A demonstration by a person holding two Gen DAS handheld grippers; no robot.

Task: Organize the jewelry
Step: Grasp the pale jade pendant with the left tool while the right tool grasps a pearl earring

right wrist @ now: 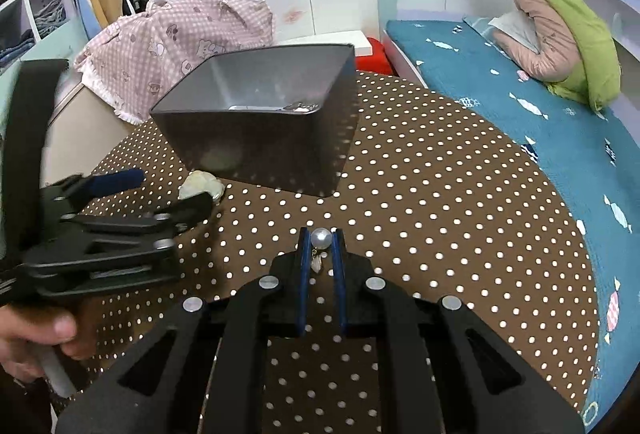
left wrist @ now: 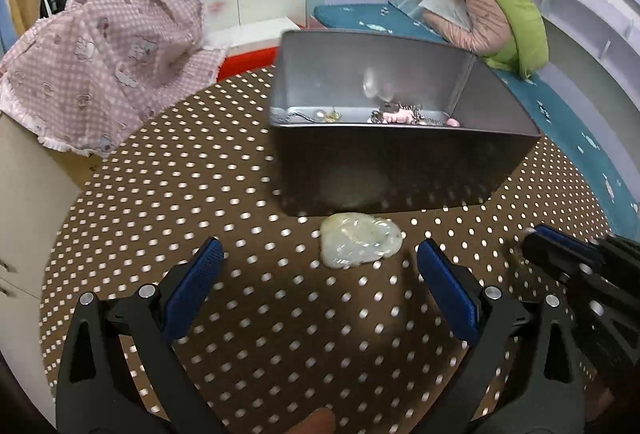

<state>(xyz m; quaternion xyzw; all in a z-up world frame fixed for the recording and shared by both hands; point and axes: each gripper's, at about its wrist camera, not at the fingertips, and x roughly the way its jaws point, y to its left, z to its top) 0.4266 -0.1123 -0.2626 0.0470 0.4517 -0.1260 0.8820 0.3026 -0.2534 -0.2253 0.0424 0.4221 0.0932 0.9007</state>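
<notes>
A grey metal box (left wrist: pixel 400 169) (right wrist: pixel 256 153) stands on the brown dotted tablecloth, with chains and pink pieces (left wrist: pixel 394 113) lying inside. A pale jade-like pendant (left wrist: pixel 360 240) (right wrist: pixel 202 183) lies on the cloth just in front of the box. My left gripper (left wrist: pixel 320 266) (right wrist: pixel 168 187) is open, its blue pads on either side of the pendant and a little short of it. My right gripper (right wrist: pixel 321 238) is shut on a pearl earring (right wrist: pixel 321 238) whose small charm hangs between the pads; its closed tips (left wrist: pixel 560 250) show at the right edge of the left wrist view.
The round table's dotted cloth (right wrist: pixel 440 213) stretches right of the box. A pink checked cloth (left wrist: pixel 112 65) (right wrist: pixel 180 45) covers something behind the table at left. A blue bed (right wrist: pixel 520 105) with a green and pink jacket (right wrist: pixel 568 37) lies right. A hand (right wrist: pixel 36 334) grips the left tool.
</notes>
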